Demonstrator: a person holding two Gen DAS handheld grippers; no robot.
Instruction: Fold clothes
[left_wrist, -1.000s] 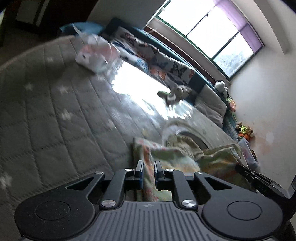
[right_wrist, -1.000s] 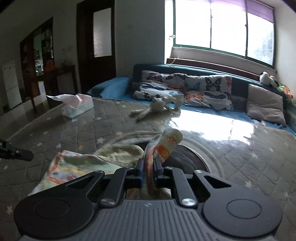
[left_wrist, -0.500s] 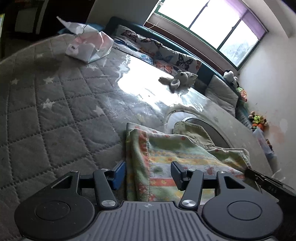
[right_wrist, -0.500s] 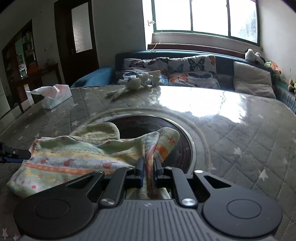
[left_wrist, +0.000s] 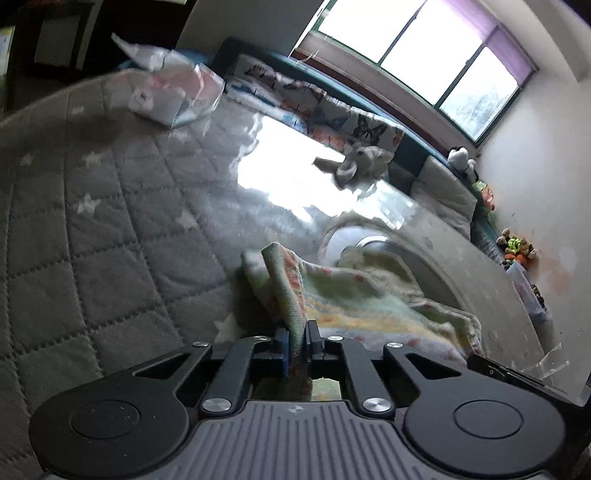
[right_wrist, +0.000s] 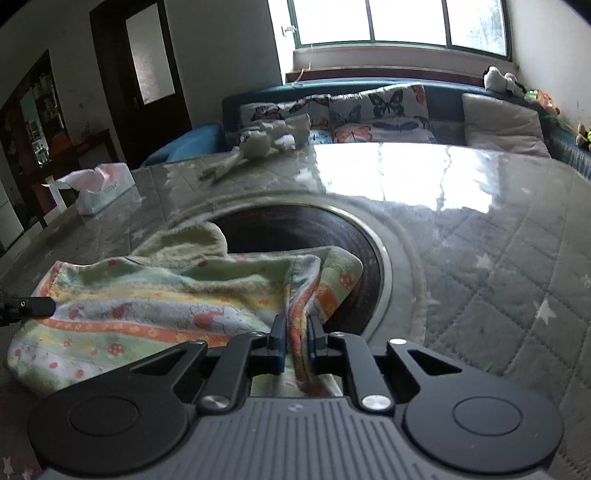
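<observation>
Left wrist view showed the left gripper (left_wrist: 296, 343) clenched on the patterned garment's (left_wrist: 369, 295) raised edge; the right gripper (right_wrist: 296, 338) pinched a fold at its 12 o'clock.

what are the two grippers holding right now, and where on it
Both hold the patterned cloth: the left gripper pinches a raised fold at its left edge, the right gripper a bunched fold at its right edge.
</observation>
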